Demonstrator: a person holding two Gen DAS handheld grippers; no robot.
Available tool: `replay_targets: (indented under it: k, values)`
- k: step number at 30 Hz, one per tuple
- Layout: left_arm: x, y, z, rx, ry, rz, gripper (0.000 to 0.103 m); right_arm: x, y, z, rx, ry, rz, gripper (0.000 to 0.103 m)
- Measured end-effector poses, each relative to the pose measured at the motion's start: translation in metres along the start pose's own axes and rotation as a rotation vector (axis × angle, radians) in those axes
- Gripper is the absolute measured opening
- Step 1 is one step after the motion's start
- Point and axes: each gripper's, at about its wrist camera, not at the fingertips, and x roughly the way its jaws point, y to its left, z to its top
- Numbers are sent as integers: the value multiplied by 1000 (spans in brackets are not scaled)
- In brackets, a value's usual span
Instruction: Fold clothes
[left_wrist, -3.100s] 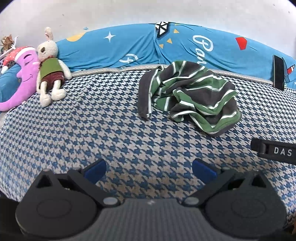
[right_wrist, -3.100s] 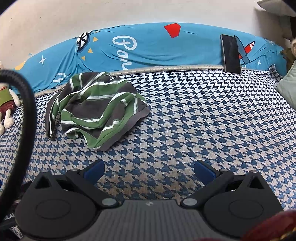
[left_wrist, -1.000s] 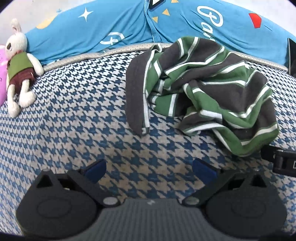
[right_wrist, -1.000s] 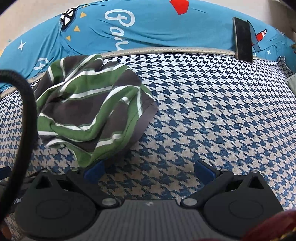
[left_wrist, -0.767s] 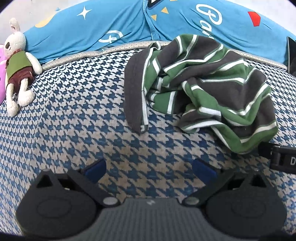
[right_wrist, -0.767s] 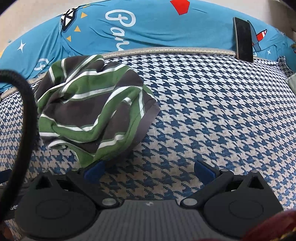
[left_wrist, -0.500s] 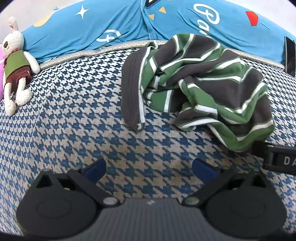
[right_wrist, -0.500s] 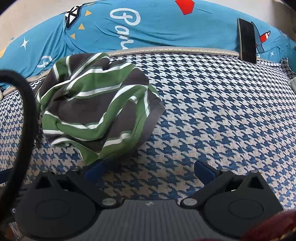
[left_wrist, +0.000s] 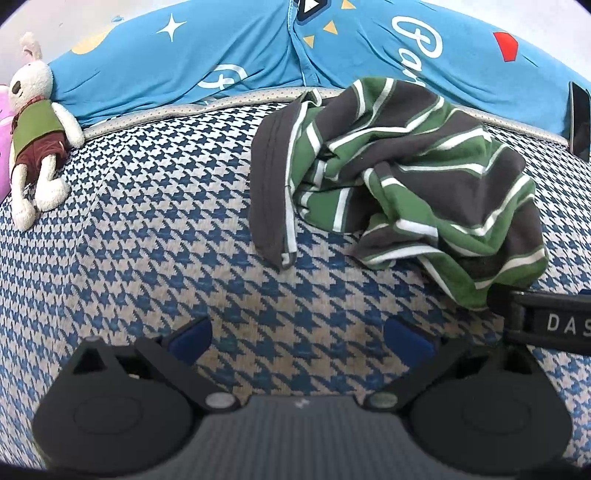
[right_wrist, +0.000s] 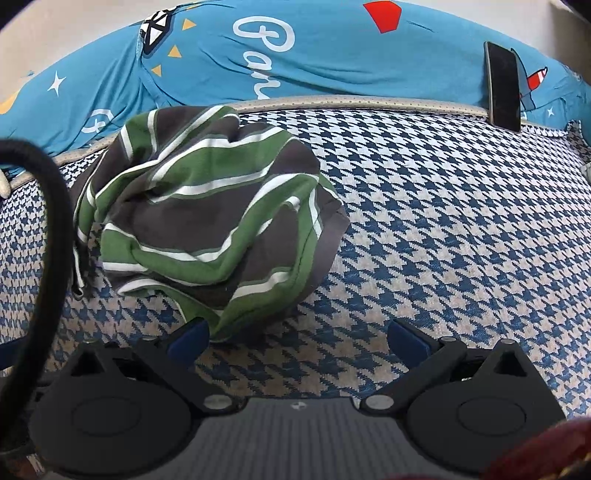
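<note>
Covering the whole surface, a houndstooth blanket (left_wrist: 147, 229) is seen, backed by a blue printed cushion (right_wrist: 332, 62). A crumpled striped shirt (right_wrist: 210, 218) is heaped near the cushion. Both the left gripper (left_wrist: 297, 338) and the right gripper (right_wrist: 299, 336) are spread wide, empty, the right one's left fingertip (right_wrist: 190, 338) just touching the shirt's hem.

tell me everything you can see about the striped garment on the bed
The striped garment is soft knit-looking cloth in dark grey and green bands edged with thin white lines. It lies crumpled in a loose heap, unfolded, on the blue-and-cream houndstooth bed cover, just in front of the blue printed bedding. One grey-edged flap trails out flat toward the left hand-held gripper. Its near green edge reaches the right hand-held gripper, beside one blue fingertip; neither open gripper holds it.
</note>
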Motion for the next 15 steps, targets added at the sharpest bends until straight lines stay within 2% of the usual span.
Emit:
replay_targets:
  k: [15]
  values:
    - [4,-1,-1,-1,0,7,103,-4,-2,0,0,-28,-31,103]
